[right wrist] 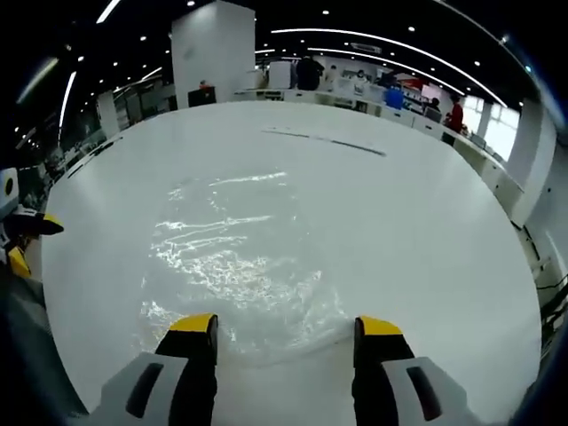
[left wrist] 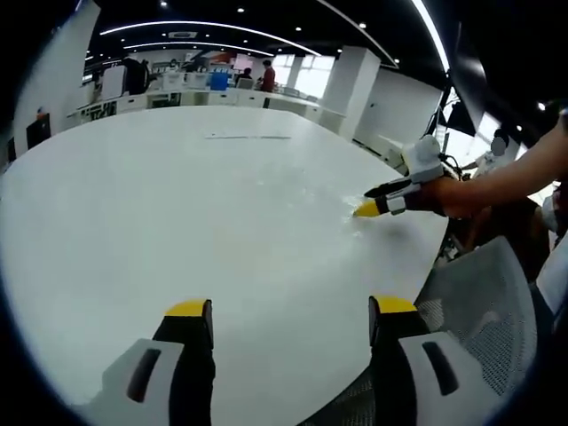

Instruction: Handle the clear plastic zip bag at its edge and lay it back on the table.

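Flat on the white bench (right wrist: 426, 231), the clear plastic zip bag (right wrist: 235, 266) lies crinkled and glinting, its near edge just ahead of the right gripper (right wrist: 282, 330), whose yellow-tipped jaws stand apart, holding nothing. No contents or lettering can be made out. Meanwhile the left gripper (left wrist: 291, 312) hovers open over bare benchtop beside a grey mesh chair (left wrist: 484, 311).
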A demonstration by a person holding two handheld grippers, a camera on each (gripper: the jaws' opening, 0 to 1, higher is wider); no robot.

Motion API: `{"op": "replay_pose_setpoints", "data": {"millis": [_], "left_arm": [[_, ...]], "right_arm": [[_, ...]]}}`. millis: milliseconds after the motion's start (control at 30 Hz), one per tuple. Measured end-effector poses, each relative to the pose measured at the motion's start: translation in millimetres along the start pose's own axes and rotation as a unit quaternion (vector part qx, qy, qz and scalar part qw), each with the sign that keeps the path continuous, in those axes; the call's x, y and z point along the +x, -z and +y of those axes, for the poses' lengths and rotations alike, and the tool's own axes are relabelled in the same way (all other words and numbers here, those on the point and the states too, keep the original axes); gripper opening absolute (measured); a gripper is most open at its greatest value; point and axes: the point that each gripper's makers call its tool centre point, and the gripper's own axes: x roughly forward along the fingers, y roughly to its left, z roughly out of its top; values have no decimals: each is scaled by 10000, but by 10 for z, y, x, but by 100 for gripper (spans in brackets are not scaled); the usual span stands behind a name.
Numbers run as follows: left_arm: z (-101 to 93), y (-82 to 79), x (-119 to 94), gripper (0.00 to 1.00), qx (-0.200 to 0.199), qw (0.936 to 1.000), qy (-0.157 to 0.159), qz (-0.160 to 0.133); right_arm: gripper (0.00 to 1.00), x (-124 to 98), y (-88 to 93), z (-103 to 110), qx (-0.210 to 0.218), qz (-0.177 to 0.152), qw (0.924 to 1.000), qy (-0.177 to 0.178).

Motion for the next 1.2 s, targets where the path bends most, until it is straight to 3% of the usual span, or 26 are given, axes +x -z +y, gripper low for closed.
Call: {"op": "replay_pose_setpoints", "data": {"millis": [267,633,767,900,1200], "left_arm": [[-19,7,5,68,18,10000,17,28],[-33,1,-1,66,30,10000,41,22],[-40,0,0,64,65,10000,63,26],[-57,-5,1,63,123,9999,96,23],[-130,-33,-9,61,256,9995,155,18]], "right_arm": [[46,6,0,97,-95,29,9999,-61],[20,-18,7,331,-226,143,9994,-199],[14,19,-7,427,-184,206,9991,-327],[0,7,-27,540,34,196,9993,-324],[0,13,-119,786,554,89,9979,-326]]}}
